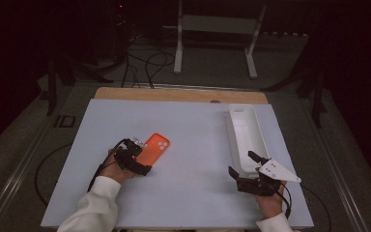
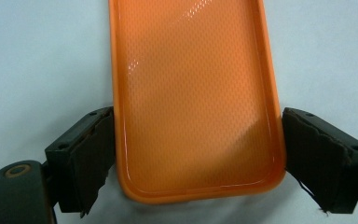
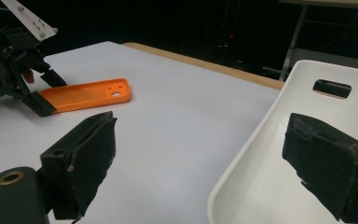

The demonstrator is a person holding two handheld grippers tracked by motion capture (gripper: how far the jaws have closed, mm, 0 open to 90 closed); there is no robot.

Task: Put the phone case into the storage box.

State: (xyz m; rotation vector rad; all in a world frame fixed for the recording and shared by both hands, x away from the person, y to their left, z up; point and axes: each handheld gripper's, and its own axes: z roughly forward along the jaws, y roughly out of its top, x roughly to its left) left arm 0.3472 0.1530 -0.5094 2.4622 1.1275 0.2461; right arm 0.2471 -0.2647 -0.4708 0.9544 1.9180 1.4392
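Observation:
An orange phone case (image 1: 155,145) lies flat on the white table top, hollow side up, left of centre. My left gripper (image 1: 142,155) holds its near end: in the left gripper view the two black pads press against both long edges of the case (image 2: 196,93). A long white tray (image 1: 244,130) lies at the right. My right gripper (image 1: 241,163) stands open at the tray's near end, one jaw over the table and the other over the tray's inside (image 3: 270,186). The right gripper view also shows the case (image 3: 88,95) and the left gripper (image 3: 49,92) farther off.
The white board (image 1: 193,169) covers a wooden table whose far edge (image 1: 174,93) shows. Between case and tray the surface is bare. Beyond the table stand a white frame (image 1: 217,29) and cables (image 1: 145,63) on a dark floor.

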